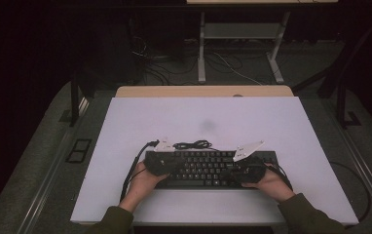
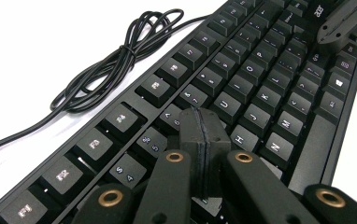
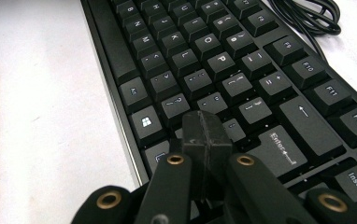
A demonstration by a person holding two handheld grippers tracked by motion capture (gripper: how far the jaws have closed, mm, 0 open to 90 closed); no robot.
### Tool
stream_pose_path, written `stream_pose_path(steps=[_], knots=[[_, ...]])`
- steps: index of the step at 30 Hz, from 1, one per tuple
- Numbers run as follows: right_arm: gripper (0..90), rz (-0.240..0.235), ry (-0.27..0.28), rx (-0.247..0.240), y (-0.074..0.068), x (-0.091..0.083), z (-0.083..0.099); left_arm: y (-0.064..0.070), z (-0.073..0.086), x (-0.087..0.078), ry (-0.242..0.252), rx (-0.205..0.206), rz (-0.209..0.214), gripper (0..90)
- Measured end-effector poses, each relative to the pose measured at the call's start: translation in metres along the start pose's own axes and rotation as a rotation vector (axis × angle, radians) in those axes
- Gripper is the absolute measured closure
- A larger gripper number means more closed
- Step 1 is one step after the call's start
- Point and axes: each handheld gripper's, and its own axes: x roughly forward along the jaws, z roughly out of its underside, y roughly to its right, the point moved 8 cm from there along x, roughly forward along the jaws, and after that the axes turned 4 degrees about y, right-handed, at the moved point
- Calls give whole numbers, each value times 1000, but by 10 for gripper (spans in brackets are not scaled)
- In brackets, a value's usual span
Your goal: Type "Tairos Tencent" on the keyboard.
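Observation:
A black keyboard (image 1: 206,168) lies flat on the white table (image 1: 203,117), near its front. My left gripper (image 1: 167,165) hovers low over the keyboard's left end. In the left gripper view its jaws (image 2: 201,125) are pressed together with nothing between them, just above the keys around G and T (image 2: 223,105). My right gripper (image 1: 240,168) is over the keyboard's right end. Its jaws (image 3: 206,132) are likewise shut and empty, tips near the keys left of Enter (image 3: 282,147). The right gripper's tip (image 2: 347,21) also appears far off in the left gripper view.
The keyboard's black cable (image 1: 192,145) lies in a loose coil on the table just behind the keyboard, also seen as cable loops (image 2: 106,70) and a cable bend (image 3: 307,16). A table frame (image 1: 240,34) and floor cables stand beyond the far edge.

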Motion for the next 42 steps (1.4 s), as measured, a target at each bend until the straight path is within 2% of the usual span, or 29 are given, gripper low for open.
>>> stream_pose_path(steps=[6,17,31,35,39,42], knots=[[896,1,-2,-1,0,0,0,-2,-2,-6,21,-10,1,883],[896,1,-2,-1,0,0,0,-1,-2,-17,56,-23,8,817],[896,-2,0,0,0,0,0,-3,9,-39,100,-41,21,567],[895,-3,0,1,0,0,0,-5,13,-44,113,-43,0,469],[896,-4,1,3,0,0,0,-9,17,-47,119,-68,-22,344],[895,-2,-1,0,0,0,0,-10,19,-50,125,-79,-22,323]])
